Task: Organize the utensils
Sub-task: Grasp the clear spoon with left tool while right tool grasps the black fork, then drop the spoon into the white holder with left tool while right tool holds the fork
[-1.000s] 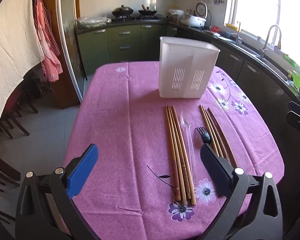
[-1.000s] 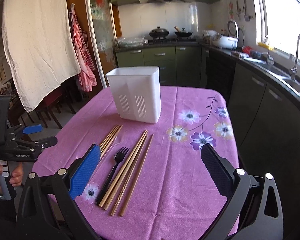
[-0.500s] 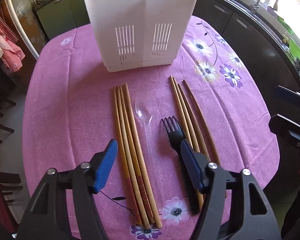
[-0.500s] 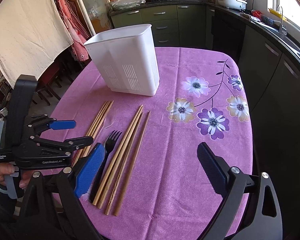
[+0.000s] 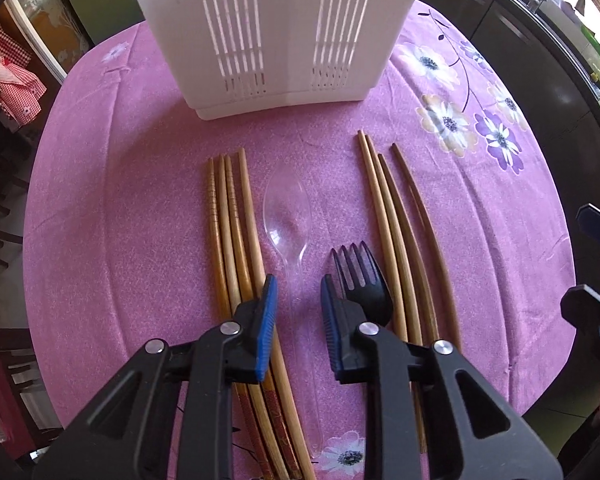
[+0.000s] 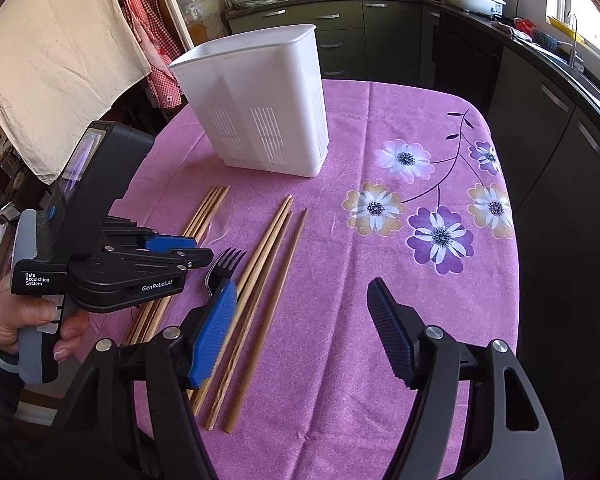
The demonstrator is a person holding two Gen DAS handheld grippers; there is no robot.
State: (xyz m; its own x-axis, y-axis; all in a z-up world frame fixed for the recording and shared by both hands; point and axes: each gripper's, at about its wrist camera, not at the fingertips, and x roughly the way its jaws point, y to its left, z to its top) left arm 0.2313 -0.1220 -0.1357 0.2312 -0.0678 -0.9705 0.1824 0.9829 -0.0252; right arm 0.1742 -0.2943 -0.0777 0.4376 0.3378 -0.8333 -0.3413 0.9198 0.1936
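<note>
A white slotted utensil holder (image 5: pixel 276 32) (image 6: pixel 260 104) stands at the far side of the pink tablecloth. In front of it lie a left bundle of wooden chopsticks (image 5: pixel 236 240), a clear plastic spoon (image 5: pixel 287 216), a black plastic fork (image 5: pixel 358 276) (image 6: pixel 224 268) and a right group of chopsticks (image 5: pixel 396 236) (image 6: pixel 268 268). My left gripper (image 5: pixel 297 300) is low over the table, its pads a narrow gap apart astride the clear spoon's handle, not touching it. My right gripper (image 6: pixel 300 316) is open and empty above the right chopsticks' near ends.
The pink flowered tablecloth (image 6: pixel 420 280) covers a rounded table; its right edge drops beside dark kitchen cabinets (image 6: pixel 548 120). A cream cloth (image 6: pixel 52 56) hangs at the left. The left gripper's body (image 6: pixel 100 256) and hand sit at the table's left front.
My left gripper has moved forward and down over the spoon handle and its jaws have narrowed a lot. My right gripper has tilted down toward the table, still wide open.
</note>
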